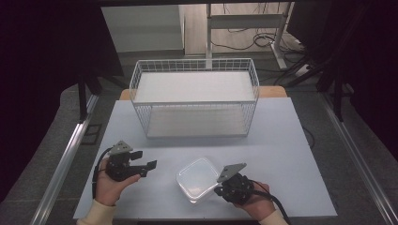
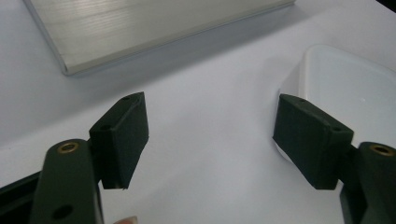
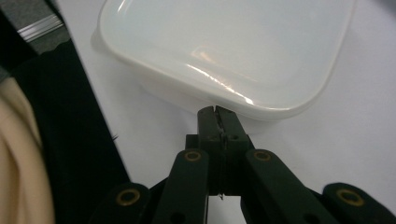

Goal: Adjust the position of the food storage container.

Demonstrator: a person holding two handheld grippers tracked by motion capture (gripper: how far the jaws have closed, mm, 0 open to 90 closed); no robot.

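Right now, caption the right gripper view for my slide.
Shut right gripper meets the rim of a white lidded container.

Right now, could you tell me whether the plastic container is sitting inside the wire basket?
No, the container rests on the table in front of the wire basket.

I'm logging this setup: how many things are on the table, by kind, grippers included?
Wire basket: 1
Lidded plastic container: 1
Grippers: 2, the left gripper open and the right gripper shut, its tips at the container's rim
Total: 4
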